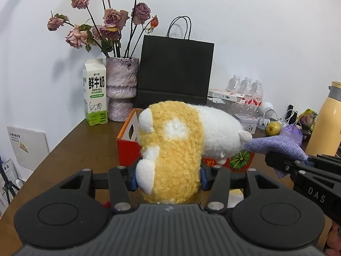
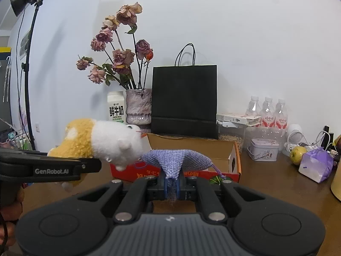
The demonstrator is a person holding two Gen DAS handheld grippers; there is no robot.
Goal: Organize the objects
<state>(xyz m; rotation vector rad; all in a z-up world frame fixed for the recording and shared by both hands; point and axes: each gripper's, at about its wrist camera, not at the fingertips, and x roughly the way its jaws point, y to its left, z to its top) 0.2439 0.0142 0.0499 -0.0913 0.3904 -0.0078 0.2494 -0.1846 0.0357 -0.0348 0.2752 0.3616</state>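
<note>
Item one: plush toy (image 1: 177, 147), yellow and white, clamped by its yellow end in the left tongs (image 1: 168, 178), jaws part open and pressing into the pile on both sides; the white head projects forward, clear of the bench (image 1: 85, 140). Item two: purple knitted pouch (image 2: 177, 157), pinched by a narrow fold in the right tongs (image 2: 171, 186), jaws closed nearly tight on the fabric, the body of the pouch sagging forward beyond them. Both items hang side by side, the toy's head just beside the pouch, in front of and slightly above the open orange cardboard box (image 2: 234, 160), which stands on the bench before the black paper bag (image 2: 184, 100). Judged step: carrying both soft items to the box for deposit. Handling notes: bring each item fully over the box opening before loosening the jaws, since the near wall of the box is low and either item could catch on it and fall outside. Release one at a time; the toy is bulky and may fill much of the space, so the small pouch is best set to one side. Surroundings to avoid: milk carton (image 1: 94, 91), vase of dried roses (image 1: 121, 89), water bottles (image 2: 267, 111), small tin (image 2: 264, 152), apple (image 2: 298, 154).
</note>
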